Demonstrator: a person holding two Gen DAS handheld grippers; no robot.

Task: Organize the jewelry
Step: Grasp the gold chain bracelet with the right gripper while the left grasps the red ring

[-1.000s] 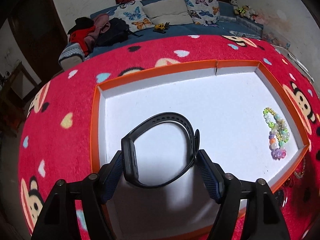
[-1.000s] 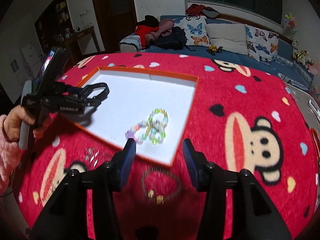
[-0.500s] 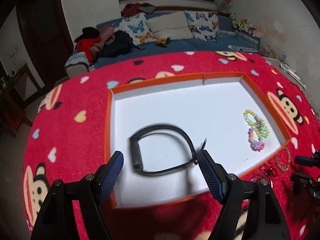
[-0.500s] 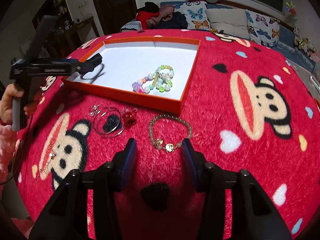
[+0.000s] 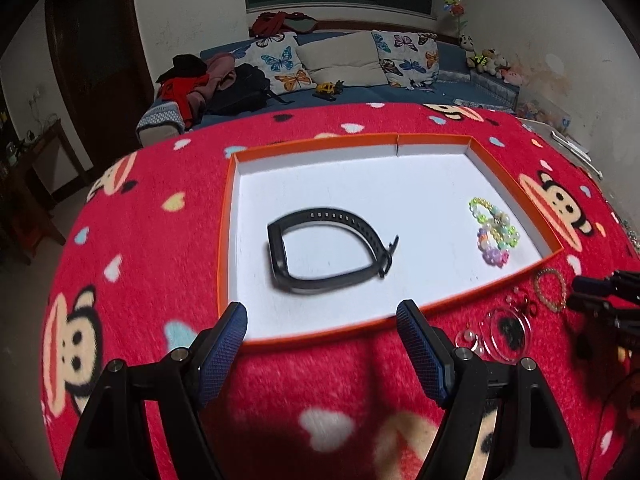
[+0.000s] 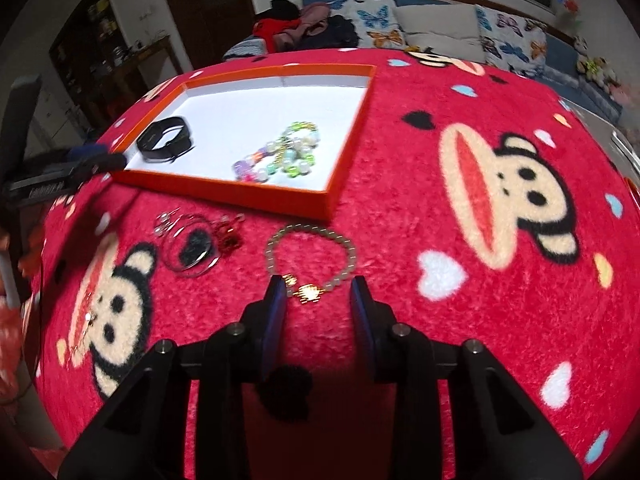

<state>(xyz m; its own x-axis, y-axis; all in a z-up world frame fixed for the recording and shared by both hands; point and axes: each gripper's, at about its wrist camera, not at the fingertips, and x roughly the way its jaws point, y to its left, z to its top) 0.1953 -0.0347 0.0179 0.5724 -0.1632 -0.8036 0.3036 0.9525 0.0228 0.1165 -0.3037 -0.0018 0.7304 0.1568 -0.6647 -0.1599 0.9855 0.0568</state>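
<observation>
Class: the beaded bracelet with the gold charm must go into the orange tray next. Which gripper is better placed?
Right. The right gripper straddles the bracelet, jaws just closing; the left gripper hangs empty by the tray.

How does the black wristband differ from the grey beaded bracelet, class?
The black wristband lies inside the orange tray; the grey beaded bracelet lies on the red blanket. The wristband is a smooth strap, the bracelet beads with gold charms. Both are closed loops.
</observation>
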